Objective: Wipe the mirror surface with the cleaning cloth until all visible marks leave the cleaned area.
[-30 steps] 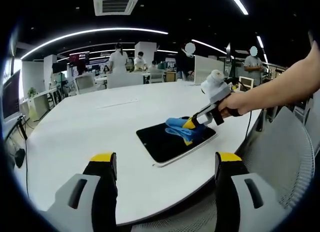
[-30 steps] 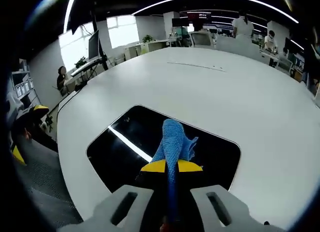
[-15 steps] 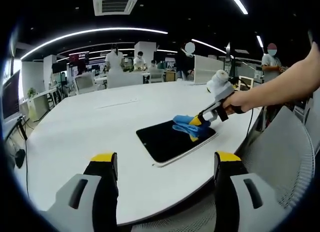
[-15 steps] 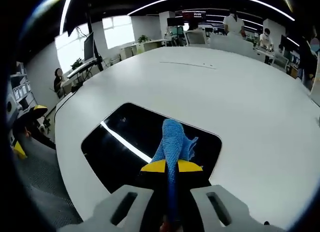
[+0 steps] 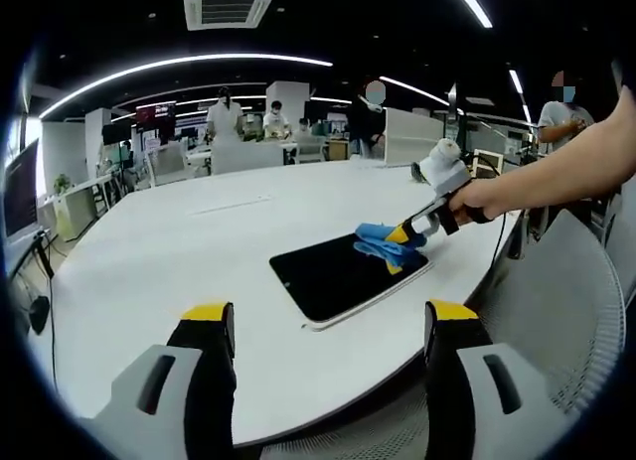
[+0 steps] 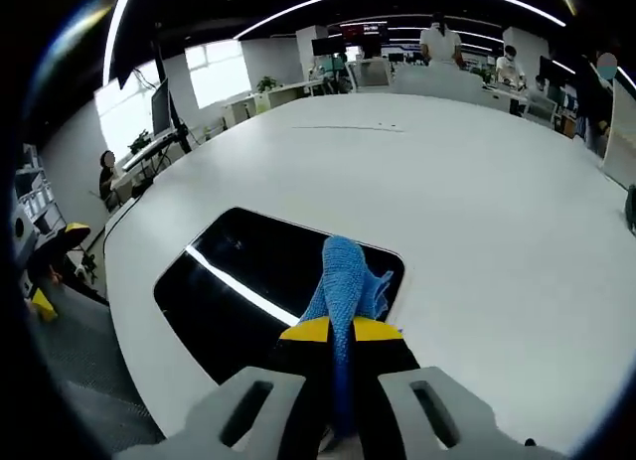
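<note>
Centre of the left gripper view: the mirror (image 5: 343, 277) lies flat and dark on the white table (image 5: 179, 251), close to the table's near edge. The blue cleaning cloth (image 5: 383, 243) sits bunched on the mirror's upper right corner, and the right gripper (image 5: 405, 233) comes in from the right, held in a person's hand (image 5: 475, 199), jaws clamped tight on it. At the bottom of that view the left gripper (image 5: 328, 326) hangs above the table edge, jaws spread wide with nothing between them. In the right gripper view the cloth (image 6: 343, 281) runs up from between the yellow-tipped fingers (image 6: 303, 330), its end resting on the mirror (image 6: 248, 281) at mid-frame.
</note>
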A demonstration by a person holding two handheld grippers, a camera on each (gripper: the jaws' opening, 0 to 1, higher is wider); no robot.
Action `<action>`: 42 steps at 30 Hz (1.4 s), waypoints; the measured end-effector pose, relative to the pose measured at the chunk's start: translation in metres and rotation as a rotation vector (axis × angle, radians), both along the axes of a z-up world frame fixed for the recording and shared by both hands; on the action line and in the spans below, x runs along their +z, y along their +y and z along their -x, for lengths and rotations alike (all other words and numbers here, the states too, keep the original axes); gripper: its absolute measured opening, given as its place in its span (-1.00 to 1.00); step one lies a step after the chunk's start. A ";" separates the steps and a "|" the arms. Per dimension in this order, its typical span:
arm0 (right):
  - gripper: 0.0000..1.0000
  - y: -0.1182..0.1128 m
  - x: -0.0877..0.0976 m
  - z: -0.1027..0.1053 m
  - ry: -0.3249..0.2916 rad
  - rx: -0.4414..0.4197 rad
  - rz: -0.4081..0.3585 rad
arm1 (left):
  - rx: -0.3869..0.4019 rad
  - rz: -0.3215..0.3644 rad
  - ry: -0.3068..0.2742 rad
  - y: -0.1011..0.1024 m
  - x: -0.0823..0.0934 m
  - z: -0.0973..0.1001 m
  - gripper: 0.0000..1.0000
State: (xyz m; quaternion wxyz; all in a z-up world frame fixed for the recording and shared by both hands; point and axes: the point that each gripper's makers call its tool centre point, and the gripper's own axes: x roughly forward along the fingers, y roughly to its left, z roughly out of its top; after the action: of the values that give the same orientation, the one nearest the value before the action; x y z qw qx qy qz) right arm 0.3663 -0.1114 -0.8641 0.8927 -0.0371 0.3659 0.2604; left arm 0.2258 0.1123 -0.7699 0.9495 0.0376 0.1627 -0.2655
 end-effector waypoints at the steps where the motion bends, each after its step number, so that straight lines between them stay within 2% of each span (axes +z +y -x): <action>1: -1.00 -0.001 0.000 0.000 -0.001 -0.001 0.001 | 0.000 0.000 -0.001 0.000 0.000 0.000 0.53; 10: -1.00 -0.007 0.000 0.001 -0.014 -0.006 -0.007 | 0.000 -0.002 0.000 0.000 0.000 0.000 0.53; 21: -1.00 -0.006 0.001 0.002 0.004 -0.019 -0.036 | -0.005 -0.003 0.003 -0.001 0.000 0.000 0.52; 42: -1.00 0.000 0.001 0.033 0.011 0.028 -0.048 | -0.008 -0.003 0.001 -0.001 0.001 0.000 0.49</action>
State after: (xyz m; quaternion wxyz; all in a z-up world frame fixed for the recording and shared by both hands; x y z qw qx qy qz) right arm 0.3333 -0.1118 -0.8627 0.8877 -0.0191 0.3637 0.2817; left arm 0.2258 0.1108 -0.7689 0.9484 0.0396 0.1633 -0.2689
